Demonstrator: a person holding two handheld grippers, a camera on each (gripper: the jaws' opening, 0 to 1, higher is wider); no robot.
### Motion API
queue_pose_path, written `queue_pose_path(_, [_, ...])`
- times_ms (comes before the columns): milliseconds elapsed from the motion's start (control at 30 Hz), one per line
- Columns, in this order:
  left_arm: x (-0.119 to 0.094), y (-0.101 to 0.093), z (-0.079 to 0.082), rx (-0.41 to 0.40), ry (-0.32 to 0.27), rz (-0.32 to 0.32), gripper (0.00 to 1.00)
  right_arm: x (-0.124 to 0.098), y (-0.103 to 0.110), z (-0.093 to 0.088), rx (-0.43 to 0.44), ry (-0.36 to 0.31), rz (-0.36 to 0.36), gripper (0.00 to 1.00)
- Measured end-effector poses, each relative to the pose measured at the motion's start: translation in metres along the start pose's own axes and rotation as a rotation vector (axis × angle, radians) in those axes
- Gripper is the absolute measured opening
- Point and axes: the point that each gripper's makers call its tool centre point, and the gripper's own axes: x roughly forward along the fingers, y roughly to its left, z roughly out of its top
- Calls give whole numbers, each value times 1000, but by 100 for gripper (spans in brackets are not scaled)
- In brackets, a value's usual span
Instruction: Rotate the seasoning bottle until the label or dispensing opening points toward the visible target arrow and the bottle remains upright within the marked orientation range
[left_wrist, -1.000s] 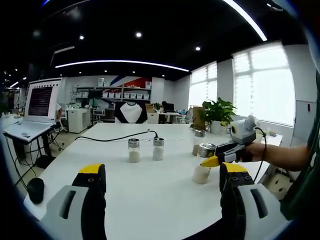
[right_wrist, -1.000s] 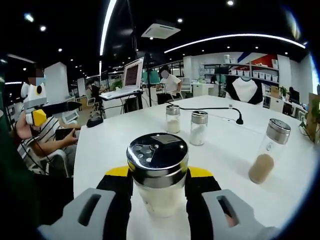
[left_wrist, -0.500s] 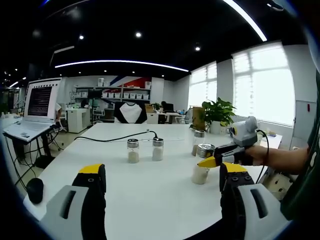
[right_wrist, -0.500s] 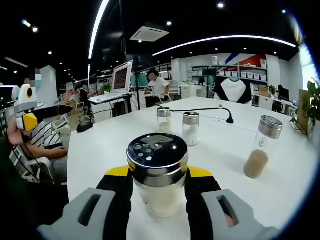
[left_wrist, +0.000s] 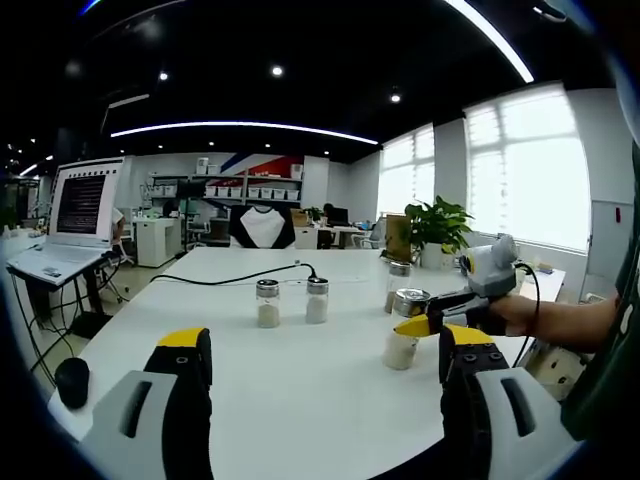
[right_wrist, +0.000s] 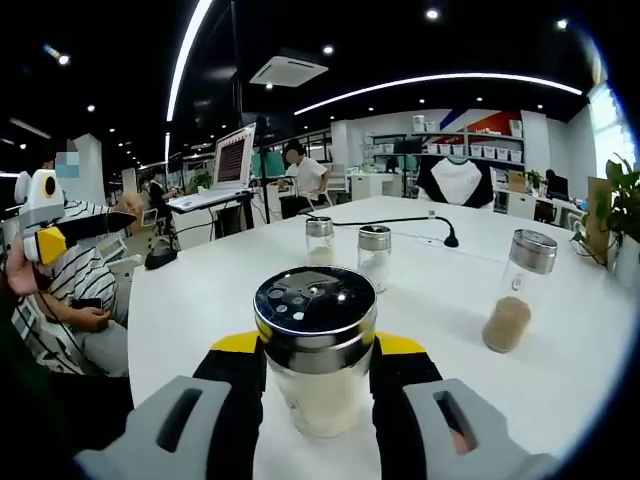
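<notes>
Seasoning bottle (right_wrist: 315, 350) standing upright on white table (right_wrist: 200, 290), pinched betw. R gripper (right_wrist: 316, 372) jaws at near edge. L gripper (left_wrist: 320, 365) hovering wide apart, gripping nothing. Sitting further back: two small shakers (right_wrist: 347, 250), brown-spice jar (right_wrist: 515, 290).

Seasoning bottle (right_wrist: 316, 345) sides hidden behind the right gripper (right_wrist: 316, 372) jaws — no label visible, laptop (left_wrist: 82, 205) screen text beyond the bottle too small to read
</notes>
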Motion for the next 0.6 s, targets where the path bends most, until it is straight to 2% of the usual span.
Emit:
queue_pose_path(367, [0, -5, -1, 0, 7, -2, 99, 1, 0, 0, 11, 7, 23, 41])
queue_pose_path(500, [-1, -4, -1, -1, 9, 4, 99, -1, 1, -2, 50, -12, 26, 52])
queue_pose_path(600, [-1, -4, -2, -4, 12, 7, 99, -7, 1, -3, 56, -20, 24, 52])
